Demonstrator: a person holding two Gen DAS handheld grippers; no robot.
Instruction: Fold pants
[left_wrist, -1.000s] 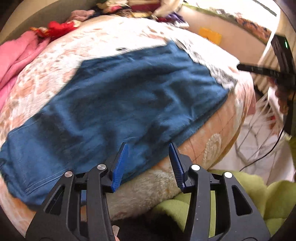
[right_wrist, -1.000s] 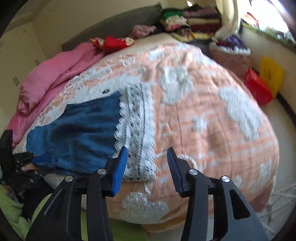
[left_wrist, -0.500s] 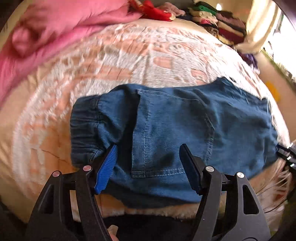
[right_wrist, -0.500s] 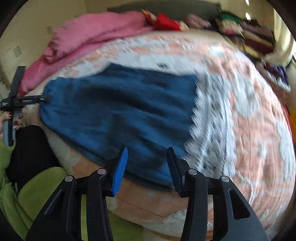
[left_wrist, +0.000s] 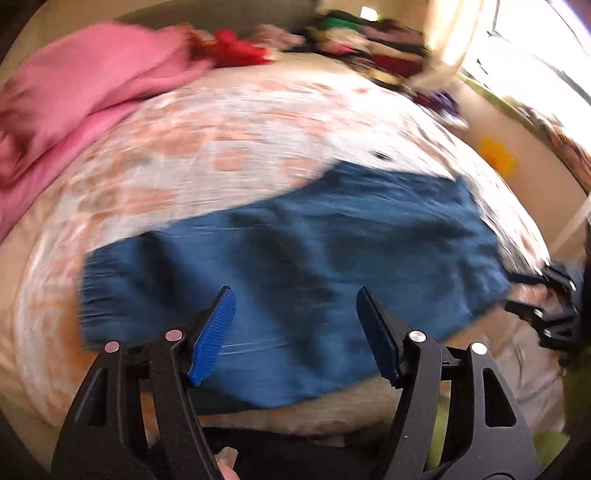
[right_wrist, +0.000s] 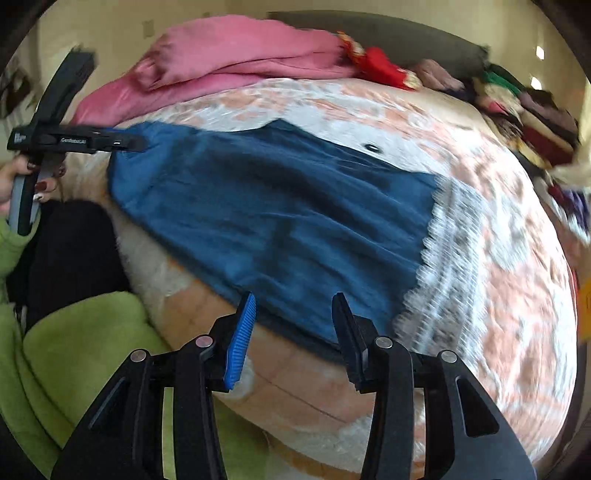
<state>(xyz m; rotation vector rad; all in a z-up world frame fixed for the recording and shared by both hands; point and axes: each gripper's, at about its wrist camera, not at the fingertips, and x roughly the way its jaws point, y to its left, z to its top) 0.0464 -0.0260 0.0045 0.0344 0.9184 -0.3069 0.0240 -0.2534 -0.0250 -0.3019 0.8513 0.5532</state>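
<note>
Left hand-held gripper (left_wrist: 295, 332) jaws just widened — empty, above pants (left_wrist: 314, 266) on bed (left_wrist: 221, 140).

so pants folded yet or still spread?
Folded, not compact: the pants lie as one broad blue panel on the bedspread, neither gripper holding them.

The pants (right_wrist: 280, 218) are dark blue denim, lying flat and folded lengthwise into one long band across the near part of the bed (right_wrist: 498, 258). Soft wrinkles run over the cloth. One end lies on a white lace strip; the near long edge follows the mattress edge.
</note>
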